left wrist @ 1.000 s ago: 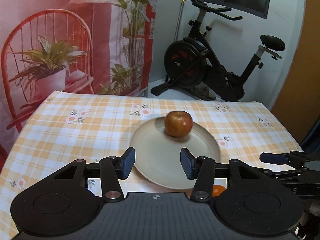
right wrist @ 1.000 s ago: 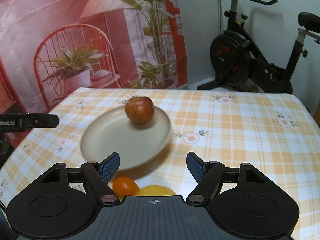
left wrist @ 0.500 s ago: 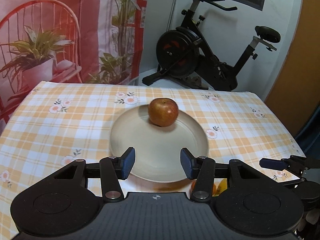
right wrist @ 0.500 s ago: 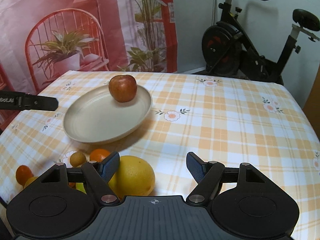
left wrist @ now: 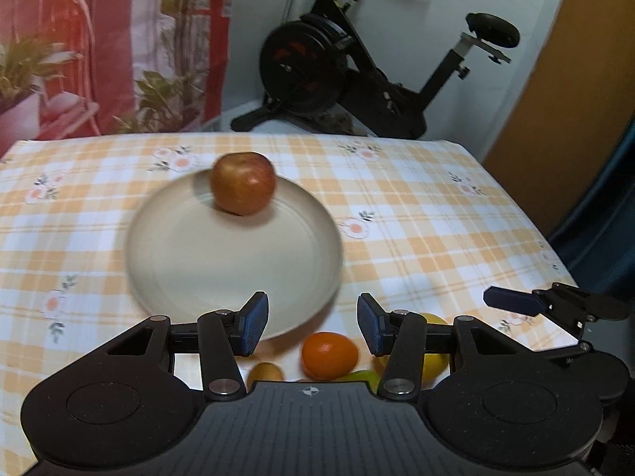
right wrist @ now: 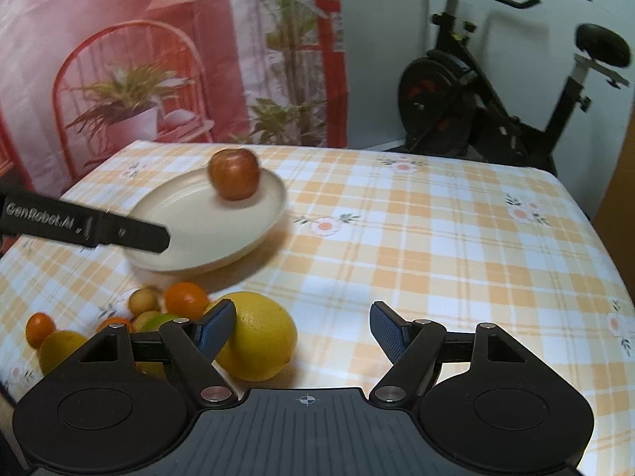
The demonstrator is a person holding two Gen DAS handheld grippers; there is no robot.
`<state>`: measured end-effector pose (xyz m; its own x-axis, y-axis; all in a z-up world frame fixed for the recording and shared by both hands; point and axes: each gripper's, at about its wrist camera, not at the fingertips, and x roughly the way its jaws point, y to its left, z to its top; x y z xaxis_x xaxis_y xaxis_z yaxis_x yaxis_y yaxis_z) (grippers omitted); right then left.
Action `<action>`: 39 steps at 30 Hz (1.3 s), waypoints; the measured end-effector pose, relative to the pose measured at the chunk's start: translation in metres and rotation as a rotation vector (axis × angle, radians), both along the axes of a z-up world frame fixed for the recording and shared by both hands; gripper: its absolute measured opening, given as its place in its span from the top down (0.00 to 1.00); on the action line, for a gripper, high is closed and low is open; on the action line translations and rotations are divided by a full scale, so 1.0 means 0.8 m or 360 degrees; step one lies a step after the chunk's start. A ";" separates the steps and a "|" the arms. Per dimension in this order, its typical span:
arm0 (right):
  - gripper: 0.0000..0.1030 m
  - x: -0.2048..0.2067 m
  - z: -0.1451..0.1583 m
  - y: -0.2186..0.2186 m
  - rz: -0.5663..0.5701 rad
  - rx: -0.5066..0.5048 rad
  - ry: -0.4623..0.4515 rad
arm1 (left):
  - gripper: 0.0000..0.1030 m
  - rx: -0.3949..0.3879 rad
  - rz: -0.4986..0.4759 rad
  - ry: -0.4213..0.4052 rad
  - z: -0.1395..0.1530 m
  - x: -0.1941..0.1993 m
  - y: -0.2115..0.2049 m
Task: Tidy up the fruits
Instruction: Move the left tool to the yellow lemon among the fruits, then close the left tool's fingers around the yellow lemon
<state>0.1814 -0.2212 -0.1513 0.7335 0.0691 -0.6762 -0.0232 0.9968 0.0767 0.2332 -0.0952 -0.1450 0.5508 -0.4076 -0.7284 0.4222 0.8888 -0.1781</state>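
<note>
Right wrist view: the right gripper hangs spread and empty, its left pad just beside the big yellow fruit. The left gripper is likewise open, holding nothing, above an orange. The apple sits on the plate. A clumsy nudge could, I'd guess, roll the crowded fruit off the near table edge. To the right the cloth lies bare.

Left wrist view: low over near tabletop edge, facing plate head-on, close. Right wrist view: further right, angled left across tabletop. Shared: plate, apple, exercise bike.
</note>
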 end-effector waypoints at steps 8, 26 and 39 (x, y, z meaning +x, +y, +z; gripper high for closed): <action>0.33 -0.002 -0.009 -0.030 -0.0109 0.0071 -0.0019 | 0.59 -0.0057 -0.0095 0.0138 -0.016 0.014 -0.029; 0.36 -0.013 -0.015 -0.045 -0.0075 0.0137 0.0019 | 0.62 -0.0115 -0.0130 0.0251 -0.031 0.040 -0.068; 0.47 0.000 -0.031 -0.026 0.0073 0.0236 0.0093 | 0.62 -0.0185 -0.0135 0.0294 -0.034 0.046 -0.079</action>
